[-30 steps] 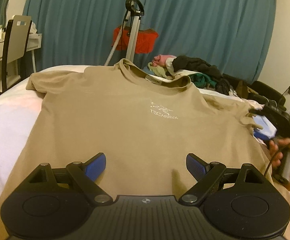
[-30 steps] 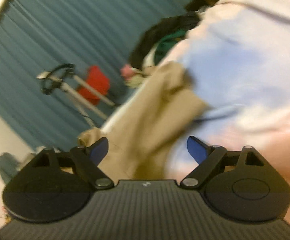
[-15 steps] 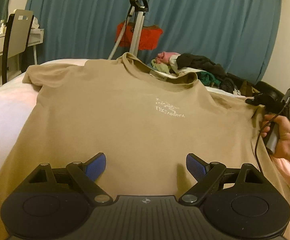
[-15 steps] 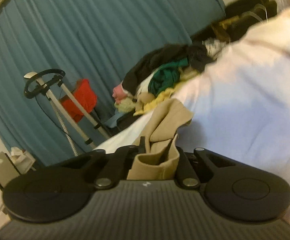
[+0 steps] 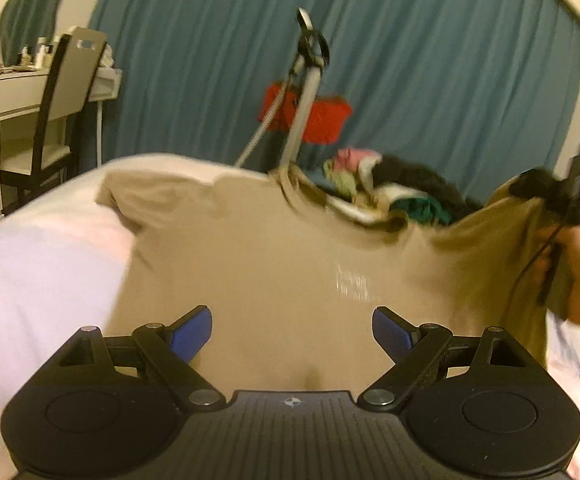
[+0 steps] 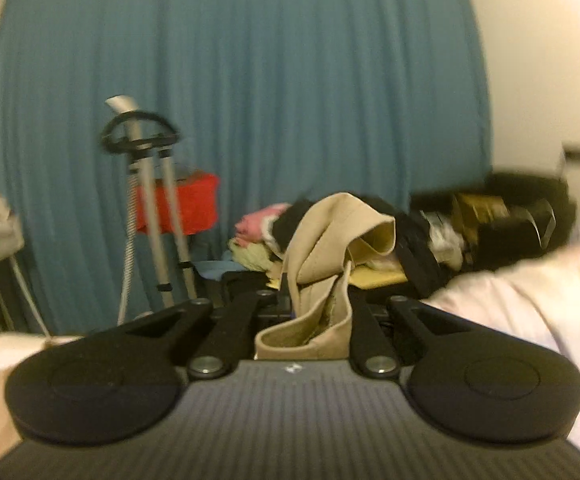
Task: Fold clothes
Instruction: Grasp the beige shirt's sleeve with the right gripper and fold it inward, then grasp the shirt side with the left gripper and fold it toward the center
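In the left wrist view, our left gripper (image 5: 291,328) hovers wide open and empty above the lower part of the tan T-shirt (image 5: 250,264), which lies on the white bed (image 5: 30,264). The cloth is soft and matte, with a small pale print on the chest. Its right side is lifted by our right gripper (image 5: 545,192).

In the right wrist view, our right gripper (image 6: 315,300) is closed on the bunched sleeve. We judge the first fold is only starting; the rest remains.

Open white bed (image 5: 38,264) left of the tan shirt (image 5: 258,264). Blocked beyond by the clothes pile (image 5: 393,188) and steamer stand (image 5: 303,92); chair (image 5: 66,96) far left.
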Motion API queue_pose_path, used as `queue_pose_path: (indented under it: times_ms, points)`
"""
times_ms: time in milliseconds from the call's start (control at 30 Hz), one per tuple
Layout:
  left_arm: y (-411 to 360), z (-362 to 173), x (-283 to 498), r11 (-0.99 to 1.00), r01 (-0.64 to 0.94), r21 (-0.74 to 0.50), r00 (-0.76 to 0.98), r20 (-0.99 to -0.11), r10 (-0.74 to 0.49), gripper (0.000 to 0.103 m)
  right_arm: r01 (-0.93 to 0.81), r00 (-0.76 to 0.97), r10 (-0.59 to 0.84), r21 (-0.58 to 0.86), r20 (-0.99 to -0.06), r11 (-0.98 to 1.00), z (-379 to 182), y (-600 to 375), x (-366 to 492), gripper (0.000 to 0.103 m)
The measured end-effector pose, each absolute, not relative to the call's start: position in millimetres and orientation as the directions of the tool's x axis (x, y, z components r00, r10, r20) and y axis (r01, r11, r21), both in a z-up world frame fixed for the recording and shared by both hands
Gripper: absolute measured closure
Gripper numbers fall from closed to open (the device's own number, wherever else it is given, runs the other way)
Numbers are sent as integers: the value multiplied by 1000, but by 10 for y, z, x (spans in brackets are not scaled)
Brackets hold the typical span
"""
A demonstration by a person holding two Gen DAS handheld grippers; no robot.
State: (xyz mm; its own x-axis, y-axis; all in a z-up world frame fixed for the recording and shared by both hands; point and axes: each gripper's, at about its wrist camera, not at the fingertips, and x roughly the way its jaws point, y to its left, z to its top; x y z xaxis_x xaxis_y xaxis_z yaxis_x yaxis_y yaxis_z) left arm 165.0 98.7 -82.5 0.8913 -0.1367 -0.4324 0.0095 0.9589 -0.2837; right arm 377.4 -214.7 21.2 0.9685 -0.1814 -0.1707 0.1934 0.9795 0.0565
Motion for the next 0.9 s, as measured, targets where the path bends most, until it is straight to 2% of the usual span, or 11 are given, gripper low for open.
queue_pose_path:
  times_ms: [133,267,367,433,467,500,533,567,767,900]
  points:
    - [1212,-753,1660,943,-60,-328,899,-429,-92,13,102,974,-107,-37,-200,994,48,-1358,3807,96]
    - [1472,-723,1657,915,-107,-390,903,-423,-75,13,-18,952,-29,-150,-304,989,-399,-621,3969,96]
    - [1588,-758,1661,925,-103,-366,904,-423,-66,14,-87,931,14,-184,-364,979,-673,-288,4067,94]
    - [1619,-787,1651,948,-103,-300,913,-406,-29,14,-103,923,46,-130,-382,986,-741,-310,4096,92]
    - [1631,-804,1669,954,-113,-278,911,-411,-12,14,-116,916,74,-84,-394,990,-724,-370,4086,81]
    - [1641,-819,1700,954,-114,-278,909,-418,-13,14,-128,908,102,-39,-406,991,-707,-430,4077,50]
    - [1634,-825,1718,954,-109,-278,908,-418,-18,14,-136,904,125,4,-408,991,-687,-491,4047,32]
    - [1621,-828,1727,956,-104,-273,910,-415,-19,14,-130,914,132,30,-384,991,-653,-555,3936,7]
    - [1441,-824,1701,974,-77,-211,913,-407,-16,14,-119,927,170,169,-333,978,-310,-980,3112,6]
    - [1351,-790,1633,979,-54,-198,916,-401,-31,14,-127,931,186,198,-314,972,-100,-1156,2367,6]
